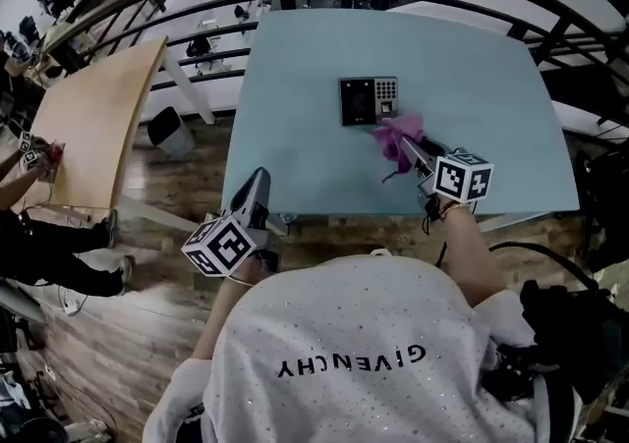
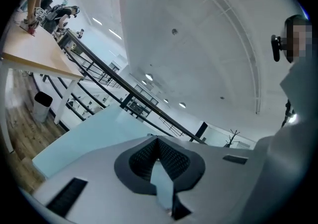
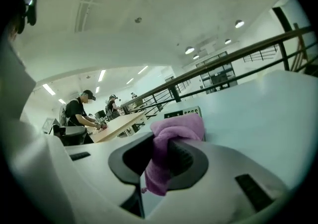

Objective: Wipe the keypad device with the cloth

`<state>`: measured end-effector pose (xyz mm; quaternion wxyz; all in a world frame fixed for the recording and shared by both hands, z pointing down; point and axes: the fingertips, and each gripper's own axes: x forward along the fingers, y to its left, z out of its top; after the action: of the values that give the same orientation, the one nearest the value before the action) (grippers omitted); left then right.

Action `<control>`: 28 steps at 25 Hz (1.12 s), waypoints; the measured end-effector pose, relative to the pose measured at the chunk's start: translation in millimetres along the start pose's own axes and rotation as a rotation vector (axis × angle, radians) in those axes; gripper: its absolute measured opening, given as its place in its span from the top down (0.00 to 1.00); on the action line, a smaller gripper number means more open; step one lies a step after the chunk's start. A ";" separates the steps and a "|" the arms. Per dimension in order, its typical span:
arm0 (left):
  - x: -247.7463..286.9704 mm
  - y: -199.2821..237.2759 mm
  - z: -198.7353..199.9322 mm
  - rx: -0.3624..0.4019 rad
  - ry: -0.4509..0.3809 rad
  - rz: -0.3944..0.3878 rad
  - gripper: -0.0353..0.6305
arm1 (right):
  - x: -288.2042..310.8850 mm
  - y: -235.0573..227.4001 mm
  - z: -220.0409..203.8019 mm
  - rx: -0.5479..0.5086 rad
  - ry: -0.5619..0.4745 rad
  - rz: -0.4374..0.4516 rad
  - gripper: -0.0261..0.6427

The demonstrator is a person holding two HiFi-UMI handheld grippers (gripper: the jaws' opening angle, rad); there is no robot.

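We clamp R claw (image 1: 407, 145) on cloth (image 1: 395, 132), wad bunched at its tip w/ keypad (image 1: 368, 99) just ahead, ready to wipe; L claw (image 1: 259, 182) shut, empty, parked well back-left.

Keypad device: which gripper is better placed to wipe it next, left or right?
Right. The right gripper is shut on the pink cloth, which sits right beside the keypad device. The left gripper is shut on nothing, back at the near edge of the table.
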<state>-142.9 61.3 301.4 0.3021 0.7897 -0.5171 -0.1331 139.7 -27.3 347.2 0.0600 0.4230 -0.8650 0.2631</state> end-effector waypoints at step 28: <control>-87.4 -37.5 -76.1 0.029 0.188 -0.198 0.95 | -143.1 108.5 -95.2 -0.044 -0.130 -0.268 0.86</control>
<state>-113.1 176.1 329.0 0.3233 0.8501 -0.4079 -0.0802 136.4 175.7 337.9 0.0480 0.5495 -0.8083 0.2057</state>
